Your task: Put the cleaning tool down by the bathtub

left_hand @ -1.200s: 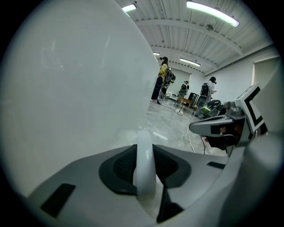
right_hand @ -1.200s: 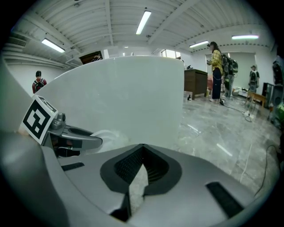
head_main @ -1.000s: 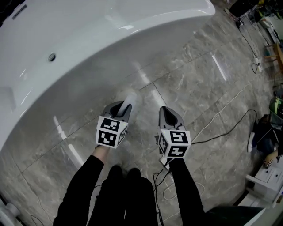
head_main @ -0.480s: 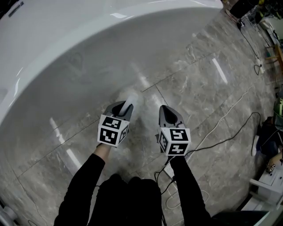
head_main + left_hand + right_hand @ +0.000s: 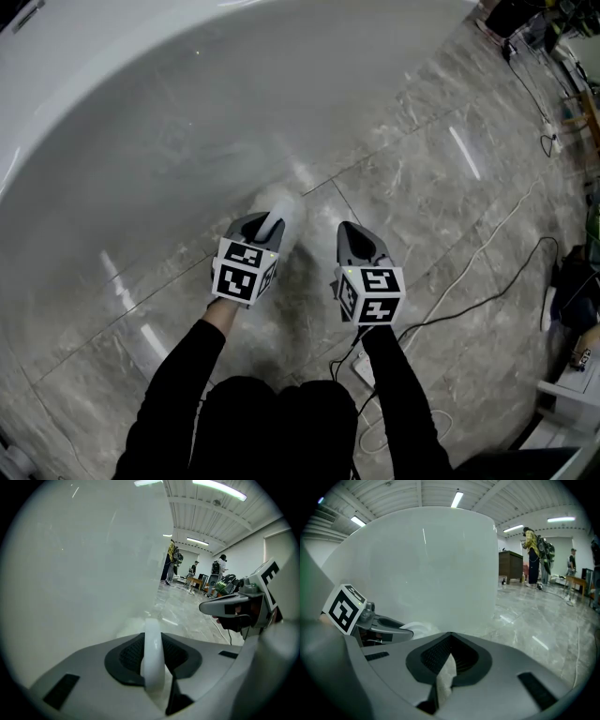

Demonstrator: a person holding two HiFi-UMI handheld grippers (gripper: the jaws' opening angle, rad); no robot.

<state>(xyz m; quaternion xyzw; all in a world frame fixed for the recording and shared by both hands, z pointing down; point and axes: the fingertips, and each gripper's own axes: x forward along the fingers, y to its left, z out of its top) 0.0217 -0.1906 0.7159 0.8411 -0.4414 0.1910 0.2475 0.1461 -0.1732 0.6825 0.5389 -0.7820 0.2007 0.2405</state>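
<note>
At the centre of the head view, the left gripper clamps its jaws on the white handle of the cleaning tool. The tool's pale head is just beside the bathtub wall, above the grey marble floor. To its right, the right gripper has its jaws pinched on a white scrap.

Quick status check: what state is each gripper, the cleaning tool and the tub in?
Left gripper: jaws shut on the cleaning tool.
Cleaning tool: held by its white handle, beside the bathtub, not released.
Right gripper: jaws shut on a white scrap.
</note>
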